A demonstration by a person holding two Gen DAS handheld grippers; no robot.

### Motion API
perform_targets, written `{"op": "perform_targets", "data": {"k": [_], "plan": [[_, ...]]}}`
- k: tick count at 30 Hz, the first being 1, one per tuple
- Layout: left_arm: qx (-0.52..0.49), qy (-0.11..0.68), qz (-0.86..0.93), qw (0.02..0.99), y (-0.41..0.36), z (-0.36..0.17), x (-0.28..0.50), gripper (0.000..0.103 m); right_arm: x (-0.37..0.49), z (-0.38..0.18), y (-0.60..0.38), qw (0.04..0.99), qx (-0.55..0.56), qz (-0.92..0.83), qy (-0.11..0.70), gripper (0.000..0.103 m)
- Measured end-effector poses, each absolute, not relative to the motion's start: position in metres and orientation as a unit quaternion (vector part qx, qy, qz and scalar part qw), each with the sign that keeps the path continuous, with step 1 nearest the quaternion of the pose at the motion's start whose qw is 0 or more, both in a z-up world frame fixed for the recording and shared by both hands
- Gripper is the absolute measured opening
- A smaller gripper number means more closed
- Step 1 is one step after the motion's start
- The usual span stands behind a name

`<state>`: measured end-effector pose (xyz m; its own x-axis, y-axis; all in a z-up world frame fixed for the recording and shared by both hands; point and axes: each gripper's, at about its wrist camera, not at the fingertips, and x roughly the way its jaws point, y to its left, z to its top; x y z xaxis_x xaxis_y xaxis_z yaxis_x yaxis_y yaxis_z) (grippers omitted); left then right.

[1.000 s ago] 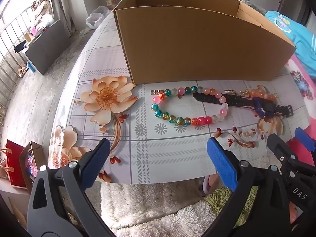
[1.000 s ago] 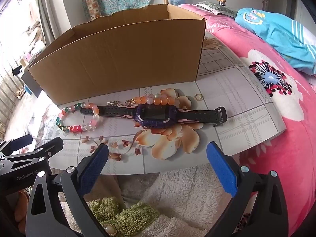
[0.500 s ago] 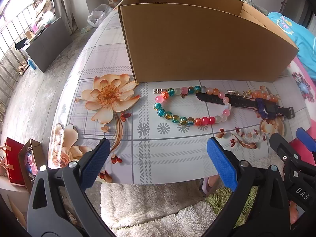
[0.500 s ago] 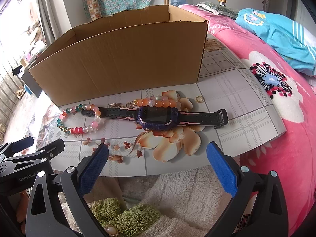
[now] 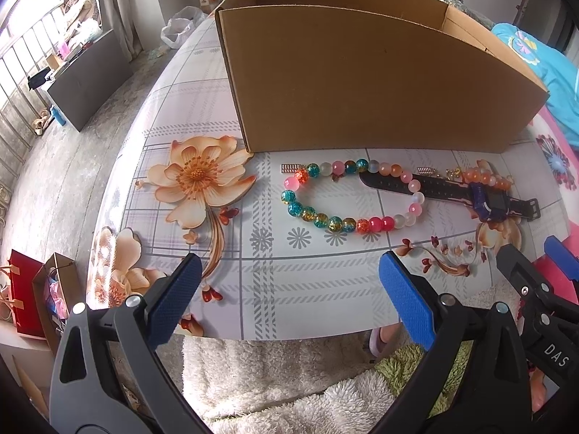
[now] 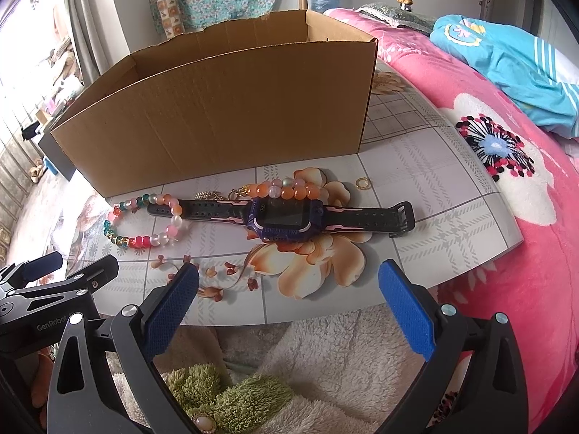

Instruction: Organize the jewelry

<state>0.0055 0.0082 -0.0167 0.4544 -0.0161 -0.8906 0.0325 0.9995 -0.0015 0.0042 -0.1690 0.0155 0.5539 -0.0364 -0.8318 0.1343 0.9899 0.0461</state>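
We hold the left gripper [image 5: 289, 289] over the near edge of the table [image 5: 253, 271], its blue pads [image 5: 173, 296] spread wide with nothing between them and touching nothing. Ahead of it, in front of the box [image 5: 362, 83], lies the multicolour bracelet [image 5: 325, 217], an open loop of beads flat on the floral cloth; one side of the loop rests across the watch [image 6: 286, 217] strap. Two small metal clasps [image 5: 291, 169] sit just by the box wall.

Further right, the watch lies stretched out flat, face up, with the orange bracelet [image 6: 286, 190] touching its far edge. A gold ring [image 6: 361, 183] lies apart, beyond the right strap, near the box corner.

Our right gripper [image 6: 289, 289] hangs off the table edge in front of the watch, fingers [image 6: 405, 307] equally far apart, empty and clear of every piece. Beyond the table's right edge lies a pink blanket [image 6: 524, 253].
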Motion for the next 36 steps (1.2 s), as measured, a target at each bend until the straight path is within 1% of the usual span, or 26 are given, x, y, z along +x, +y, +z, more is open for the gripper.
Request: {"op": "perform_targets", "data": {"k": [21,32,36], "plan": [[0.000,0.524,-0.014,0.852,0.018,-0.021,0.007,0.095,0.004,0.013,-0.169,0.879,0.054,-0.050,0.471,0.097],[0.001,0.506,-0.046,0.861,0.021,-0.025,0.009,0.095,0.005,0.015,-0.170,0.879,0.063,-0.063,0.468,0.097],[0.000,0.483,-0.068,0.873,0.023,-0.023,0.007,0.095,0.008,0.015,-0.170,0.881,0.069,-0.058,0.465,0.097]]}}
